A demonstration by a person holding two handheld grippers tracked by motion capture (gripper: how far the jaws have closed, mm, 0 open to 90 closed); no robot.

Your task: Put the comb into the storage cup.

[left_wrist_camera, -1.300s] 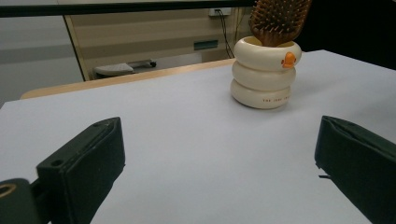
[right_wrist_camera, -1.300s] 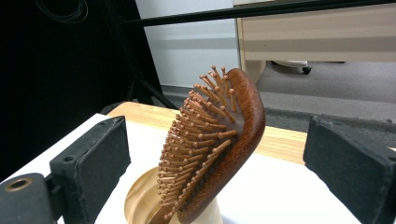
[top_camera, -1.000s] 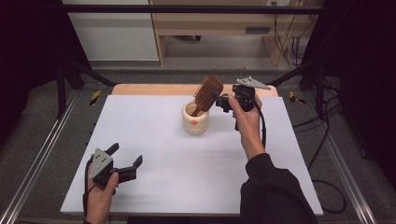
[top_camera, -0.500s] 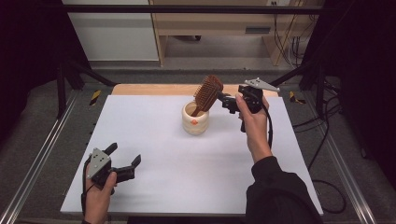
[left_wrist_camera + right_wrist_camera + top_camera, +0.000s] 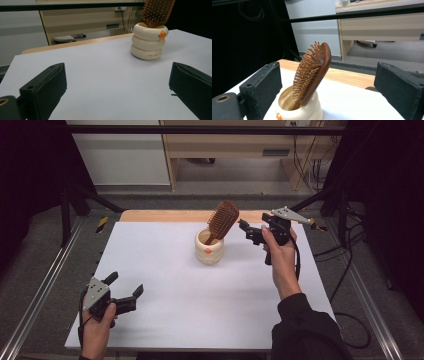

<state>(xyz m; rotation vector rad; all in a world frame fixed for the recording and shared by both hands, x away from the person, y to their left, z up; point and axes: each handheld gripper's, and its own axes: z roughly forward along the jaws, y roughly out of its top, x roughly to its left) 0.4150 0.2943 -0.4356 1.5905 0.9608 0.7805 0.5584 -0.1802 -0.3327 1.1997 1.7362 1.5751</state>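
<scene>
Wooden hairbrush (image 5: 223, 219): bristled head up, leaning, handle inside the cream ringed cup (image 5: 209, 248). Right gripper (image 5: 249, 232): jaws spread wide, empty, just beside the cup. Left gripper (image 5: 123, 292): jaws spread, empty, well apart from the cup.

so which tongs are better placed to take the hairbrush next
Right. The right tongs hang open just beside the hairbrush standing in the cream holder, jaws facing it. The left tongs sit open at the table's near left corner, far off.
</scene>
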